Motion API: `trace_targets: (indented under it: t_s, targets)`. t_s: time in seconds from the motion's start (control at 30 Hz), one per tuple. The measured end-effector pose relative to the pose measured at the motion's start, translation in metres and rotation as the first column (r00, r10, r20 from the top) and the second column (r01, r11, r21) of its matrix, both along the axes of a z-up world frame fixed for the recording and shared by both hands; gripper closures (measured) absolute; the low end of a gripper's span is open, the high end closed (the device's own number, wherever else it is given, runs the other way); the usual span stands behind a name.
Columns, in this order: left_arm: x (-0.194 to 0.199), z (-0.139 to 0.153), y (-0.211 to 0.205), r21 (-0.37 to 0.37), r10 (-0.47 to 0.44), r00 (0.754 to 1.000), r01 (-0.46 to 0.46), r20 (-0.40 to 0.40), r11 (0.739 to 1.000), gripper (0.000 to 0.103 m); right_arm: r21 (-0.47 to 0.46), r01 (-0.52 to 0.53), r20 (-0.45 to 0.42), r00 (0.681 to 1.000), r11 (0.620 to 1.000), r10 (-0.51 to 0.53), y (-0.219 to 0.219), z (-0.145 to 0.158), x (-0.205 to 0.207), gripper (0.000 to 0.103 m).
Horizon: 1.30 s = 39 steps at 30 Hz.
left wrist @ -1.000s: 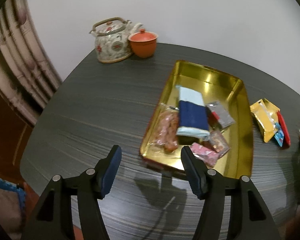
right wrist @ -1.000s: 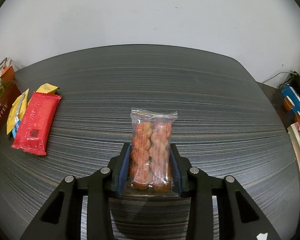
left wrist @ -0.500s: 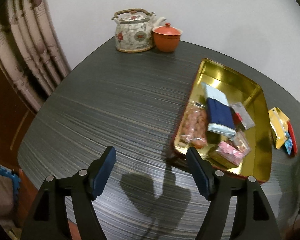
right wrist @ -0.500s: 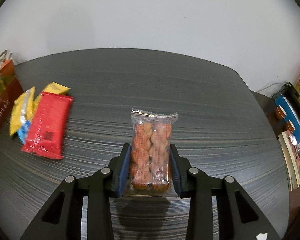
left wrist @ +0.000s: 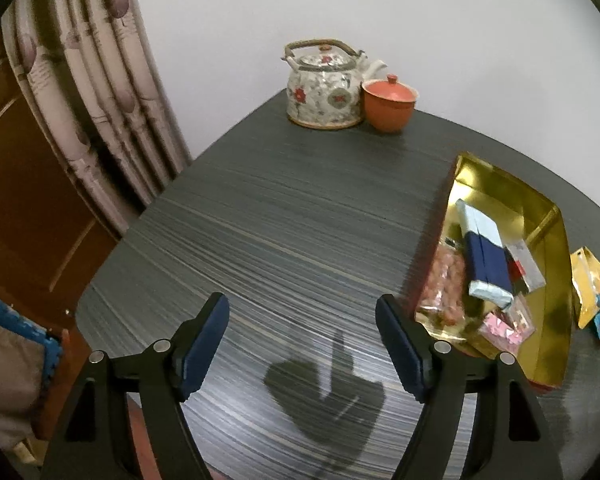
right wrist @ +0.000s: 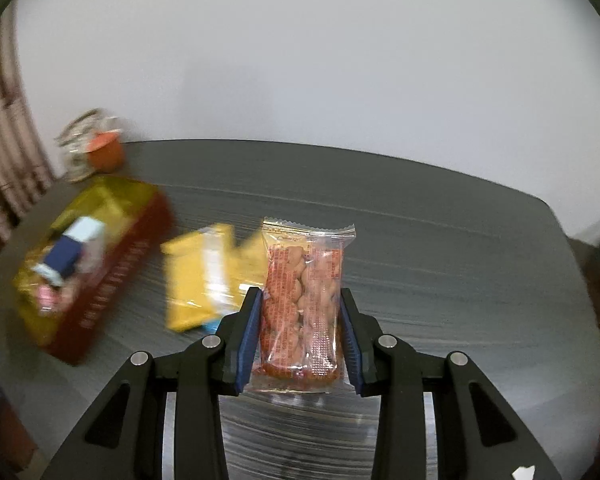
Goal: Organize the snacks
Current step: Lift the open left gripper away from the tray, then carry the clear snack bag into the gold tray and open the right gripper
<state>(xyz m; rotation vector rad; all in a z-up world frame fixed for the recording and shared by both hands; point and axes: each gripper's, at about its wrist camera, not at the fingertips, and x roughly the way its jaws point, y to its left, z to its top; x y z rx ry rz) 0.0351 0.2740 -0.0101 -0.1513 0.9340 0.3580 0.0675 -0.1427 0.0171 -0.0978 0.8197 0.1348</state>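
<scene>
The clear biscuit packet (right wrist: 302,304) looks light and crinkly, with brittle pieces inside, so I judge it is best held gently by its long sides. It stands between the jaws of the right gripper (right wrist: 300,316), which are clamped on its lower half, above the bench (right wrist: 440,248). The left gripper (left wrist: 302,344) has its jaws wide apart and empty, near the gold tray (left wrist: 548,216).

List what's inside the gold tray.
The gold tray holds a blue-and-white packet, a clear peanut pack, a pink wrapper and a grey sachet. Anything beneath them is hidden.
</scene>
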Motion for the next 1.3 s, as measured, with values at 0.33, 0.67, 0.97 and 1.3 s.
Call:
trace_targets:
  t_s: [0.33,0.67,0.97,1.3]
  targets:
    - [-0.004,0.001,0.011,-0.008,0.051,0.999,-0.051,-0.007,0.999,0.026,0.027,-0.251,-0.026,0.968,0.968,0.251,0.14,-0.002,0.005,0.069]
    - [-0.006,-0.003,0.02,-0.059,0.083,0.996,-0.084,-0.021,0.995,0.026,-0.03,-0.345,-0.079,0.936,0.938,0.342,0.211,-0.031,0.013,0.069]
    - [-0.006,-0.005,0.021,-0.07,0.089,0.996,-0.091,-0.027,0.993,0.026,-0.058,-0.353,-0.115,0.931,0.934,0.345,0.226,-0.051,0.021,0.069]
    - [-0.005,-0.006,0.02,-0.068,0.083,0.996,-0.085,-0.036,0.994,0.026,-0.054,-0.347,-0.126,0.932,0.936,0.338,0.227,-0.056,0.023,0.066]
